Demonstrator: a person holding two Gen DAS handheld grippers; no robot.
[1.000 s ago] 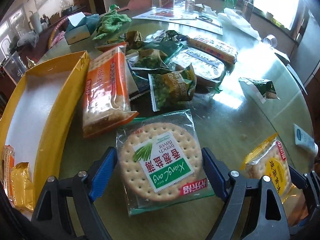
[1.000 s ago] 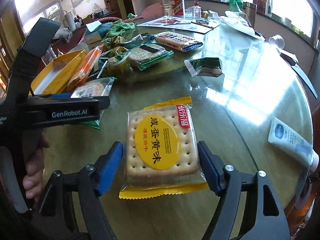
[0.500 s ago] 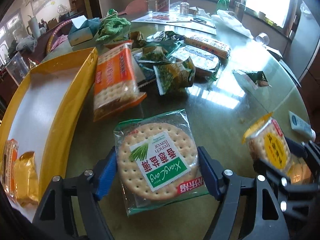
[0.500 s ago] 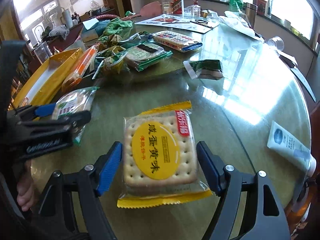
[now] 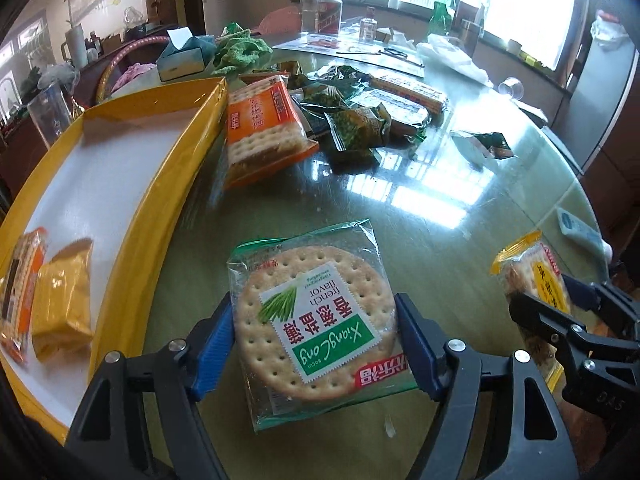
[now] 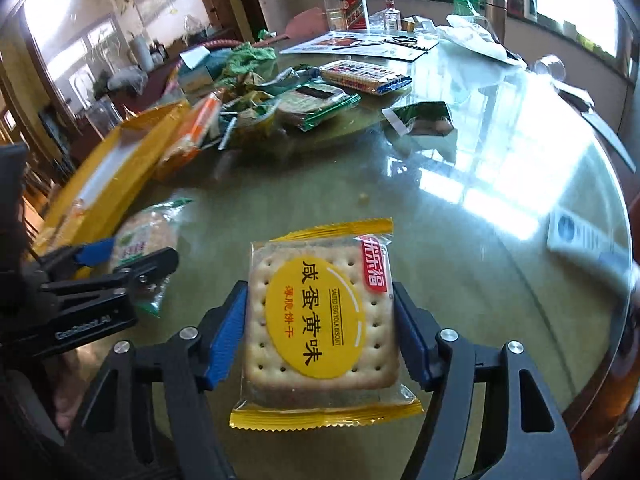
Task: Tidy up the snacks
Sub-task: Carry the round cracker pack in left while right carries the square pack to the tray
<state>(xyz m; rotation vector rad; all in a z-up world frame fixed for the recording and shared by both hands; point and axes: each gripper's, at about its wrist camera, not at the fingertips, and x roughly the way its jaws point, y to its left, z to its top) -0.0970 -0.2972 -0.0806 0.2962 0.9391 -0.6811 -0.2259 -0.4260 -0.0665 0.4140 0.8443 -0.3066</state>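
Two grippers: both in view, each clamped on one snack pack above the glass table (image 6: 500,216).
Left gripper (image 5: 314,344): blue pads pressed against both sides of the round cracker pack (image 5: 314,322); jaws closed on it.
Round cracker pack: clear wrapper with green edges and a green label, held just beside the outer wall of the yellow tray (image 5: 160,208), to its right. It appears lifted off the glass; contact with the table cannot be told.
Right gripper (image 6: 322,332): pads tight against the left and right edges of the square cracker pack (image 6: 320,320); jaws closed on it.
Square cracker pack: yellow wrapper ends, round yellow label, held over the table near its front edge, to the right of the left gripper.
Yellow tray: white floor, yellow walls, at the left of the table. Two packs lie in its near end: an orange-striped cracker pack (image 5: 18,292) and a plain yellow pack (image 5: 62,304), side by side, touching or nearly so.
Orange cracker pack (image 5: 260,128): rests against the far right wall of the tray, outside it.
Green snack bags (image 5: 356,128): loose heap just beyond the orange pack, mid-table.
Long biscuit pack (image 6: 366,76): behind the heap.
Small dark green packet (image 6: 420,118): alone, apart from the heap, right of centre.
White tube (image 6: 580,236): near the right edge of the table.
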